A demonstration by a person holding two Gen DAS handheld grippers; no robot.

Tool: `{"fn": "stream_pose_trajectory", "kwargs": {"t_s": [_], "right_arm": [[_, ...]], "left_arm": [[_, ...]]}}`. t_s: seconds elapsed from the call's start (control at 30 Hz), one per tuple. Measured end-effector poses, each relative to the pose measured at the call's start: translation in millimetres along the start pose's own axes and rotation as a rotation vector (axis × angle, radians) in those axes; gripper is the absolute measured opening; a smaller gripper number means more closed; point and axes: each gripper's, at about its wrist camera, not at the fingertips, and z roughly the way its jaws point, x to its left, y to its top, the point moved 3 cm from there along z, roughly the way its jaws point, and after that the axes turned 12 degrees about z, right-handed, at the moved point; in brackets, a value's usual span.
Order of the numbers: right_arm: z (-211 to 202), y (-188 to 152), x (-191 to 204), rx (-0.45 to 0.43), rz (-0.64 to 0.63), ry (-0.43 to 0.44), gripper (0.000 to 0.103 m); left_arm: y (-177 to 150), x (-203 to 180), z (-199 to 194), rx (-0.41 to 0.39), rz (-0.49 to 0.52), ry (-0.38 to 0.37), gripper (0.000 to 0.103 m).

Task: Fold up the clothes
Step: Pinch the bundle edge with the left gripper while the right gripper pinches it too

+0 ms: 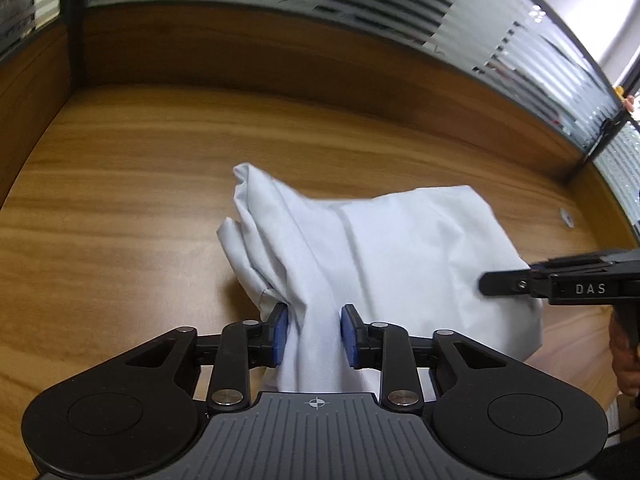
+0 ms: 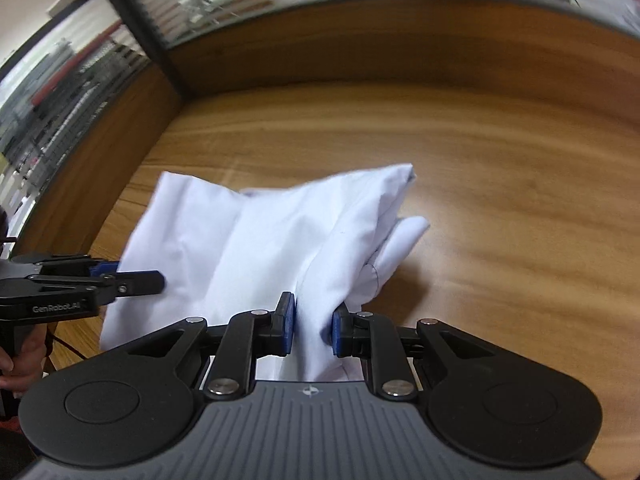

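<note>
Your left tongs (image 1: 314,334) have a bunched fold of the crumpled white cotton garment (image 1: 384,248) between their blue pads (image 1: 281,330) — the cloth fills the narrowed gap and both pads press against it. Your right tongs (image 2: 310,330) clamp another gathered fold of the same white garment (image 2: 248,248) in the same way, blue pads (image 2: 288,330) close on the fabric. The garment hangs lifted between the two grips, its far part drooping toward the wood-grain desk (image 1: 140,200), roughly at the middle of the desktop. Seen from the left camera, the right tongs (image 1: 496,284) come in from the side over the cloth's edge; from the right camera the left tongs (image 2: 156,280) do likewise — a hand (image 2: 20,356) holds the handle.
</note>
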Motion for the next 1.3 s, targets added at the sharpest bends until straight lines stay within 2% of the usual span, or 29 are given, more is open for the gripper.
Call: {"fn": "stream_pose_trajectory", "kwargs": {"t_s": [0.1, 0.17, 0.2, 0.23, 0.33, 0.43, 0.67, 0.73, 0.8, 0.83, 0.9, 0.93, 0.97, 1.03, 1.2, 1.3], "right_arm": [[4.0, -5.7, -18.6, 0.022, 0.058, -0.008, 0.028], [6.7, -9.5, -31.0, 0.037, 0.096, -0.013, 0.035], [7.8, -11.1, -36.9, 0.043, 0.115, -0.014, 0.036], [7.1, -11.0, -41.0, 0.039, 0.131, -0.009, 0.043], [11.7, -7.4, -50.4, 0.031, 0.156, -0.026, 0.072], [18.7, -9.1, -58.0, 0.043, 0.165, -0.011, 0.075], [41.2, -5.6, -57.9, 0.059, 0.212, 0.069, 0.075], [41.5, -5.7, -53.3, 0.047, 0.205, 0.071, 0.076], [41.8, -5.7, -48.7, 0.034, 0.199, 0.073, 0.075], [42.0, -5.7, -46.4, 0.028, 0.195, 0.074, 0.07], [42.3, -5.7, -41.8, 0.016, 0.188, 0.075, 0.056], [42.4, -5.7, -39.5, 0.01, 0.185, 0.076, 0.044], [42.6, -5.7, -37.2, 0.004, 0.182, 0.077, 0.034], [35.8, -4.3, -34.7, -0.021, 0.176, 0.078, 0.027], [-3.8, 0.0, -38.1, -0.107, 0.175, 0.098, 0.025], [-33.0, 2.5, -51.3, -0.152, 0.181, 0.11, 0.025]], "left_arm": [[-11.3, 7.8, 7.7, 0.032, -0.026, 0.02, 0.041], [-16.1, 15.5, 10.7, 0.035, -0.064, 0.025, 0.049], [-17.1, 17.9, 12.7, 0.033, -0.076, 0.029, 0.057], [-17.6, 20.0, 15.3, 0.032, -0.08, 0.036, 0.067], [-20.0, 29.4, 22.5, 0.039, -0.087, 0.02, 0.076], [-21.8, 36.8, 30.0, 0.045, -0.113, -0.021, 0.078], [-26.6, 47.7, 38.7, 0.043, -0.214, -0.169, 0.08], [-24.1, 41.6, 42.4, 0.045, -0.209, -0.185, 0.086], [-21.3, 32.7, 45.3, 0.049, -0.173, -0.173, 0.087], [-21.1, 28.9, 43.8, 0.052, -0.157, -0.161, 0.083], [-18.8, 22.7, 38.7, 0.047, -0.138, -0.125, 0.069], [-16.7, 19.6, 35.0, 0.036, -0.129, -0.106, 0.058], [-14.2, 16.2, 29.7, 0.021, -0.118, -0.086, 0.052], [-8.4, 6.5, 19.4, -0.006, -0.09, -0.074, 0.038], [8.4, -34.2, -1.8, -0.061, 0.001, -0.047, 0.037], [17.4, -63.3, -6.6, -0.079, 0.02, -0.039, 0.037]]}}
